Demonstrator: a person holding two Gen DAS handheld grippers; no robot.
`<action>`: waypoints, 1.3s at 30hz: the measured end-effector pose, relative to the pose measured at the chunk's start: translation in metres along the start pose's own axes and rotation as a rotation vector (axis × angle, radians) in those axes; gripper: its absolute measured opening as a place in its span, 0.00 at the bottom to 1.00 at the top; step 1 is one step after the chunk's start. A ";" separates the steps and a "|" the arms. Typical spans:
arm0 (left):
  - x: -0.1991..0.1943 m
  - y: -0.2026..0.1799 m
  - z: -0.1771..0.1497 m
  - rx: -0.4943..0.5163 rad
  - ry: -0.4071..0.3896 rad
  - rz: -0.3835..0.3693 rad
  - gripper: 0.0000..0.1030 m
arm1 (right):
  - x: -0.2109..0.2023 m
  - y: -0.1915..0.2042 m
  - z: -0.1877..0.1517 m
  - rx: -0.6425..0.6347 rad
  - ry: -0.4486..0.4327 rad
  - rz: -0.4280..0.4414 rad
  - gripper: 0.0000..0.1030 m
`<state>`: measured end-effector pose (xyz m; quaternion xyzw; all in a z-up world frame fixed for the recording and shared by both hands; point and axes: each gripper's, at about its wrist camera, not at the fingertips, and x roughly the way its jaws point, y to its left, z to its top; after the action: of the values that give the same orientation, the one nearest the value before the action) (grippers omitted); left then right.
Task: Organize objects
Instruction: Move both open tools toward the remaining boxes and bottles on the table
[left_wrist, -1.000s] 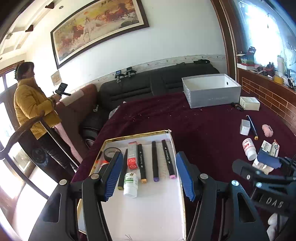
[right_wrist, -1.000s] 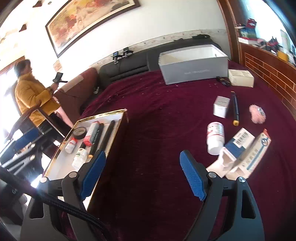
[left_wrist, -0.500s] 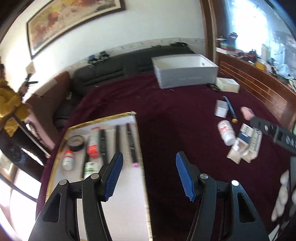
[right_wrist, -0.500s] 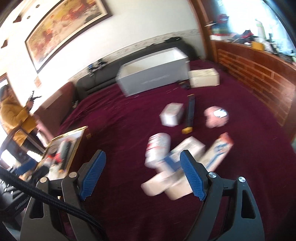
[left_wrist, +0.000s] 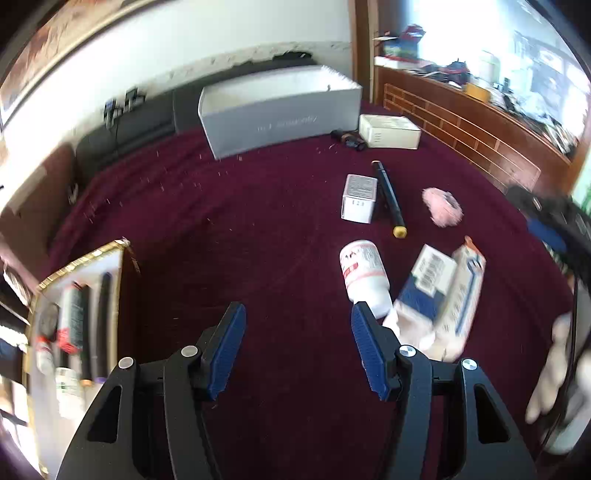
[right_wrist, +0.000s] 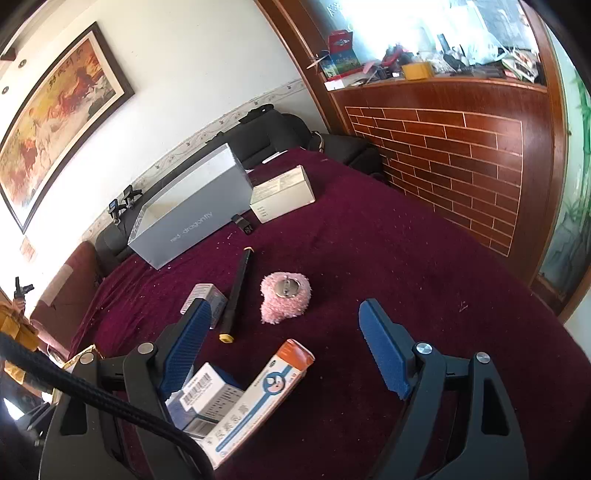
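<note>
The white medicine bottle (left_wrist: 364, 275) lies on its side on the maroon table (left_wrist: 258, 221), just ahead and to the right of the left hand-held gripper (left_wrist: 297, 347), its long axis running roughly along the gripper's line. That gripper tilts downward, jaws half open and empty. The right hand-held gripper (right_wrist: 284, 347), wide open and empty, hangs over the boxed ointment tube (right_wrist: 258, 398), probably the nearer target for it.

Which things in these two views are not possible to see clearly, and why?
- Tray contents, left wrist view: motion blur, and the left edge cuts them off.
- White bottle, left wrist view: label blurred; hidden in the right wrist view.
- Grey box inside: its wall hides it in both views.
- Small black object, right wrist view: too small.
</note>
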<state>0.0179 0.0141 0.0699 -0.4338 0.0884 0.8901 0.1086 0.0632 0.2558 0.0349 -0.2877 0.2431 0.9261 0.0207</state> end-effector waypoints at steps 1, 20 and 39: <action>0.005 0.002 0.003 -0.016 0.007 -0.003 0.52 | 0.002 -0.002 -0.001 0.008 0.007 0.003 0.80; 0.065 -0.030 0.026 0.019 0.003 0.122 0.52 | 0.006 0.008 -0.007 -0.061 0.028 0.037 0.80; 0.041 -0.031 0.010 0.052 -0.011 -0.006 0.04 | 0.020 0.001 -0.009 -0.044 0.083 0.006 0.80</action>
<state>-0.0060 0.0516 0.0420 -0.4264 0.1095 0.8894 0.1231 0.0510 0.2490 0.0180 -0.3257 0.2240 0.9185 0.0013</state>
